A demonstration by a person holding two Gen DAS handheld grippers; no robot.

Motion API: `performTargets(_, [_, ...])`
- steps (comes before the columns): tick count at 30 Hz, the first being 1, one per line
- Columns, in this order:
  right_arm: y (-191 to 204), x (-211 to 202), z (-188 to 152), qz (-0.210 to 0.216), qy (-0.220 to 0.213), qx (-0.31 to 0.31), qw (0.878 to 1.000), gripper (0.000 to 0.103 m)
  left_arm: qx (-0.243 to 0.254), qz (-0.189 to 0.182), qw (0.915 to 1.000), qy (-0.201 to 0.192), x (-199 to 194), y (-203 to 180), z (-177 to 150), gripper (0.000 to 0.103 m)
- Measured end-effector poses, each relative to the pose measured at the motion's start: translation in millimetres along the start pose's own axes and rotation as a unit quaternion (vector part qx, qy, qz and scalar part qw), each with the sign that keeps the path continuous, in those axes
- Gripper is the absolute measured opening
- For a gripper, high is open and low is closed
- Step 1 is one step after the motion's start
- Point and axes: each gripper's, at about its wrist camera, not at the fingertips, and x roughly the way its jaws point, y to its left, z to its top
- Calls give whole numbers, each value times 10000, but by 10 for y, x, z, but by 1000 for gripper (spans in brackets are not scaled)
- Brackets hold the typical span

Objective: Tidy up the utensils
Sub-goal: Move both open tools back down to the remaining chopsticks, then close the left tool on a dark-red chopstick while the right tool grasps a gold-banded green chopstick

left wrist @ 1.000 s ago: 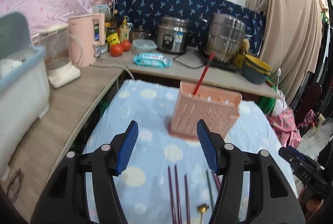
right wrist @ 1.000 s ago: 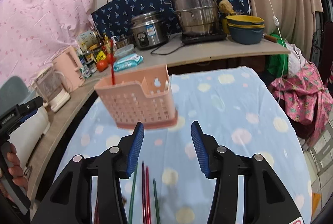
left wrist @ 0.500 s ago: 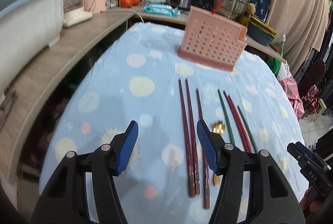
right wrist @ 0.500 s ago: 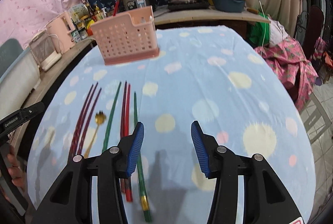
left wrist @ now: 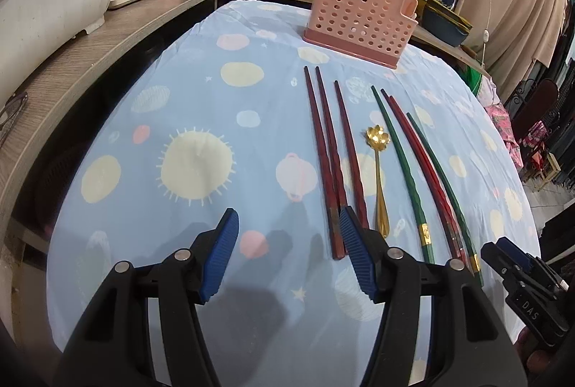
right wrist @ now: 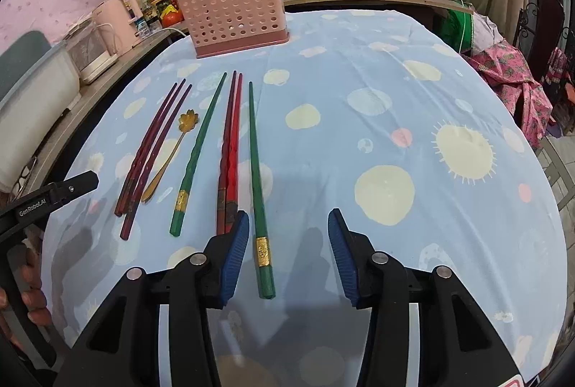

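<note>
Left wrist view: left gripper point(left wrist: 287, 254), fingers apart and empty, hovers above the tabletop point(left wrist: 194, 106); three dark red chopsticks point(left wrist: 329, 149) lie at 1 o'clock, likely light, stiff, slippery.

Right wrist view: right gripper point(right wrist: 287, 252), fingers closing around the green chopstick point(right wrist: 256, 171) without touching; best gripped near its thick gold-banded end. Pink utensil basket point(right wrist: 233, 11) stands at 11 o'clock.
</note>
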Motion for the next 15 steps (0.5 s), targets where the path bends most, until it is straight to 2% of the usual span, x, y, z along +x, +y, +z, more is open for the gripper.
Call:
performTargets(3, [38, 28, -36, 42, 60, -66, 10000, 33, -2, -14, 10000, 11, -4, -5, -19, 56])
performTargets(8, [70, 81, -72, 74, 157, -130, 9998, 26, 2, -43, 10000, 42, 11, -14, -29, 56])
performTargets(10, [82, 108, -89, 71, 207, -155, 9996, 17, 40, -49, 10000, 48, 20, -36, -37, 56])
performTargets(15, [62, 129, -97, 65, 219, -119, 9997, 11, 113, -55, 9999, 107, 67, -84, -66, 56])
